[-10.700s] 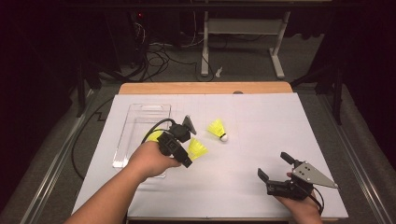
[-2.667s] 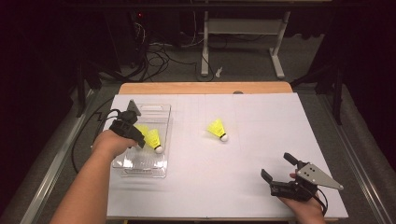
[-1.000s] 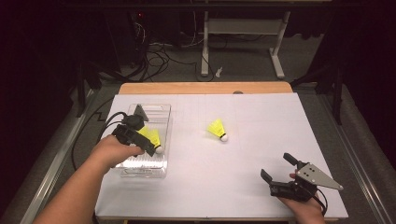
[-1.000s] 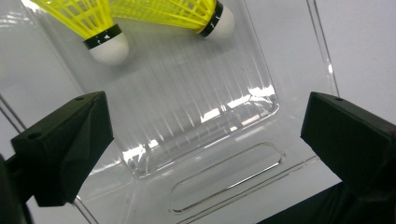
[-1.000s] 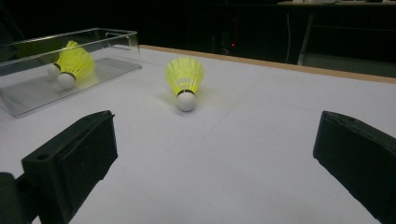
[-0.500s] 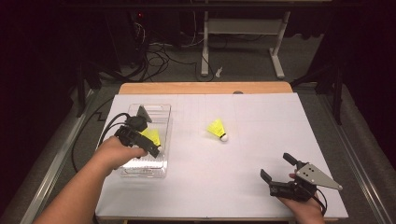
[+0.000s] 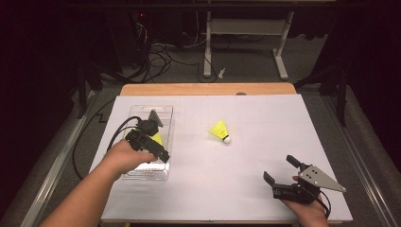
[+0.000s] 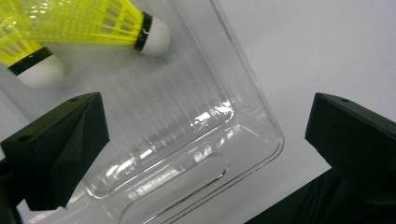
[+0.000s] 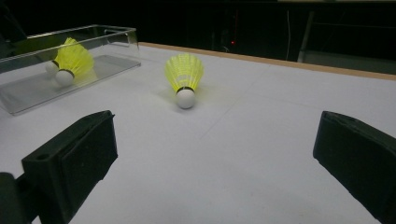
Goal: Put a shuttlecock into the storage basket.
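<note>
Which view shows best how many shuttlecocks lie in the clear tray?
The left gripper view: two shuttlecocks lie in the clear tray, corks plain. The right gripper view shows both, small. In the high view the left gripper covers them.

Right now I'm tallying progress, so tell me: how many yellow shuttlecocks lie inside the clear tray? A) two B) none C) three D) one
A: the left gripper view shows two shuttlecocks lying in the clear tray, each with a white cork, and the right gripper view shows the same pair, while a third shuttlecock sits outside on the white table.
</note>
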Tool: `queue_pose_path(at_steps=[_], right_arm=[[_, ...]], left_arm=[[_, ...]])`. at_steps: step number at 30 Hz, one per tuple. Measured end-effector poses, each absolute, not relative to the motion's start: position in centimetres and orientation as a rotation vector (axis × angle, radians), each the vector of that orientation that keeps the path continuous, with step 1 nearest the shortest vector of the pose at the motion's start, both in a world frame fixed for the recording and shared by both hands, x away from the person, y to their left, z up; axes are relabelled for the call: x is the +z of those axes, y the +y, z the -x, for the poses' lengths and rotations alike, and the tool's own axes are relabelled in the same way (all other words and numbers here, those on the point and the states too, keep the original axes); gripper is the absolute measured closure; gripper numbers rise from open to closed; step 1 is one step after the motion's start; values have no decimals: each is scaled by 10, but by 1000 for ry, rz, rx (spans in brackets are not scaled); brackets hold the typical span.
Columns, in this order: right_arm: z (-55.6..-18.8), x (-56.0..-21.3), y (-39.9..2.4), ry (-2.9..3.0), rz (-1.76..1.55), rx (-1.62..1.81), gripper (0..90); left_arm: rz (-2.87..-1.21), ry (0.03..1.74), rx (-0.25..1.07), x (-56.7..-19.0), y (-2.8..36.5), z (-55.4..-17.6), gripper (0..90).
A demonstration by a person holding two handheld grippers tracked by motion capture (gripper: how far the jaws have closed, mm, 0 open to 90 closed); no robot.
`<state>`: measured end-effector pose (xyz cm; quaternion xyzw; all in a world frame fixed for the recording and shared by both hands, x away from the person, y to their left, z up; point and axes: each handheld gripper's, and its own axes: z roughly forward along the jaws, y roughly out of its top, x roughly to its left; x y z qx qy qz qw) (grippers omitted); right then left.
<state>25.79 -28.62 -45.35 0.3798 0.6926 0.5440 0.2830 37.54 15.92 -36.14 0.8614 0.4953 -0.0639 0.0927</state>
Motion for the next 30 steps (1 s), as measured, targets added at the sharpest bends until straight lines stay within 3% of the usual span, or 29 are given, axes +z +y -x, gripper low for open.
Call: queue_pose_path(at_steps=[30], right_arm=[[-257,-454,-284,1862,-1012,1449,3]], left_arm=[[-2620,1311,-216,-361,98,-361,7]])
